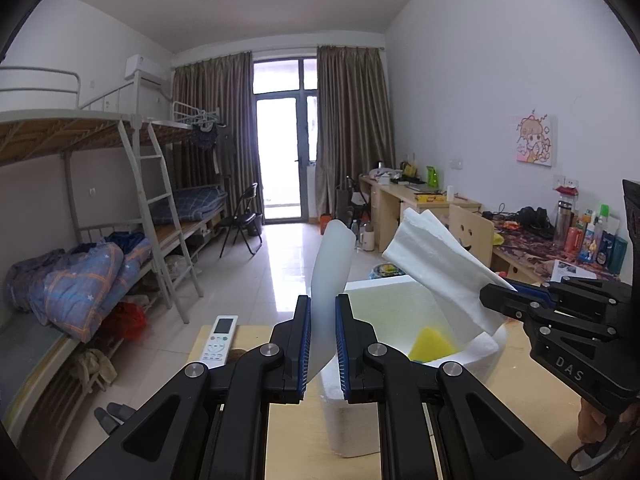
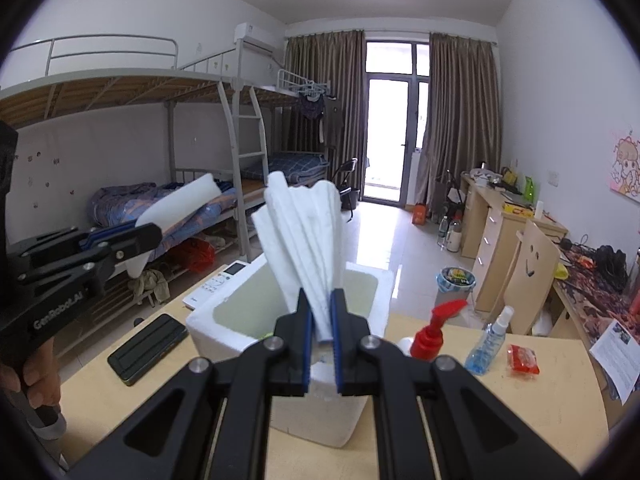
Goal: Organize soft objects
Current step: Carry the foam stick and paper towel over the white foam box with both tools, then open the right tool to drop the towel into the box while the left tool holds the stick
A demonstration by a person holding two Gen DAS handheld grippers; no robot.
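My left gripper (image 1: 322, 344) is shut on a smooth white foam sheet (image 1: 330, 276) that stands up from the jaws; it also shows in the right wrist view (image 2: 180, 204). My right gripper (image 2: 321, 338) is shut on a folded white soft cloth (image 2: 304, 236), fanned upward above a white foam box (image 2: 372, 320). In the left wrist view the right gripper (image 1: 496, 300) holds the cloth (image 1: 436, 260) over the box (image 1: 352, 424), where a yellow sponge (image 1: 434, 342) lies inside.
On the wooden table (image 2: 540, 408): a white remote (image 1: 219, 338), a black case (image 2: 148, 348), a red pump bottle (image 2: 430, 336), a clear spray bottle (image 2: 486, 344), a red packet (image 2: 522, 358). Bunk beds stand left, desks right.
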